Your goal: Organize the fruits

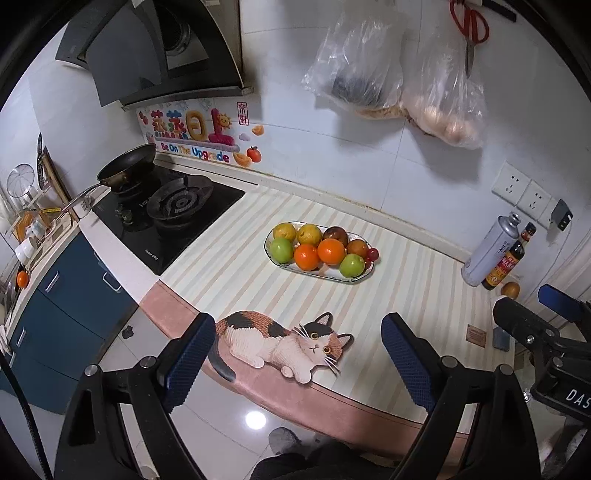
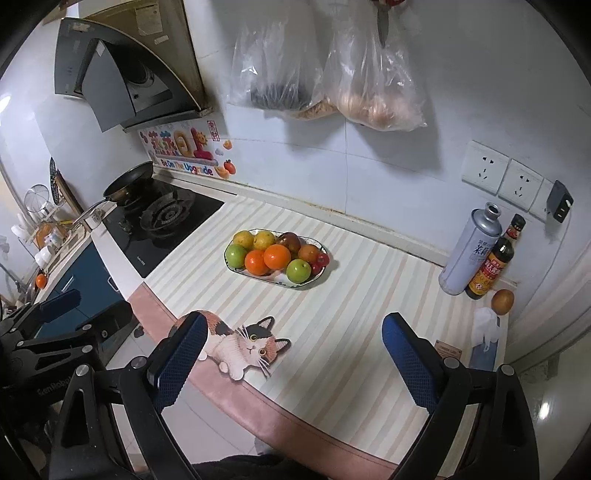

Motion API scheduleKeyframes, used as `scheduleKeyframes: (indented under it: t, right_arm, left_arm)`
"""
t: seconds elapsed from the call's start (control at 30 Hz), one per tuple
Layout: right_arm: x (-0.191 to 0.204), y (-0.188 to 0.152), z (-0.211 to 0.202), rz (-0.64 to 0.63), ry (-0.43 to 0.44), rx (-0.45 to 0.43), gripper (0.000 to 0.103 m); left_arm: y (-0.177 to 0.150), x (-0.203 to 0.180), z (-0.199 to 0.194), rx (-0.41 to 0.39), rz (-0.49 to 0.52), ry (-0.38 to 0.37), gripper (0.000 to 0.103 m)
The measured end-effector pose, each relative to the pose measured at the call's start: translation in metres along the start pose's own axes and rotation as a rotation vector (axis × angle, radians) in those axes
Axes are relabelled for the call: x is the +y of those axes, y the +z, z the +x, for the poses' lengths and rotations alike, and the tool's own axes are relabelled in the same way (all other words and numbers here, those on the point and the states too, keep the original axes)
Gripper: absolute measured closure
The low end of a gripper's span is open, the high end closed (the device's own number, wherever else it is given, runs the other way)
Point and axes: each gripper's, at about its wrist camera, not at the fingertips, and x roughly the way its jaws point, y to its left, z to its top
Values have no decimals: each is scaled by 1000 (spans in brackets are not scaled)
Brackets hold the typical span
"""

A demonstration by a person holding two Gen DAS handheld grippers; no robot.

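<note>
A striped mat covers the kitchen counter, its pink front edge nearest, with a printed cat lying along that edge. Both tools hang over the counter's front: the left gripper and the right gripper each have their blue fingers spread wide, holding nothing. The left view catches the right tool's black body at its right edge; the right view shows the left tool at its left edge. Only the right view shows a white tissue beside a brown fruit at the counter's right end. Mid-counter, well apart from both tools, sits the oval plate, piled with oranges, green, yellow and dark fruits, plus small red ones at its right end; its long axis runs from far left to near right. Right of it stand a can and a sauce bottle, touching. Left is the stove with a pan. On the wall hang two bags, scissors and sockets.
</note>
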Motion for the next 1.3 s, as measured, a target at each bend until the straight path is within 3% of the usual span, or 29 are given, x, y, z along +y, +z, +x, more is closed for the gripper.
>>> scheduleKeyframes:
  t: [0.47,1.0,1.3]
  right_arm:
    - [-3,-3,-6,9,-8,-7,5]
    - [-14,49,88,26,-44,43,5]
    - [-19,59,134,36,-71,91,5]
  left_arm:
    - [7,0,-2,-36,4,21,11]
    - [48,9,79,29,-8,83,11]
    - [62,8,114,64,-1,98,11]
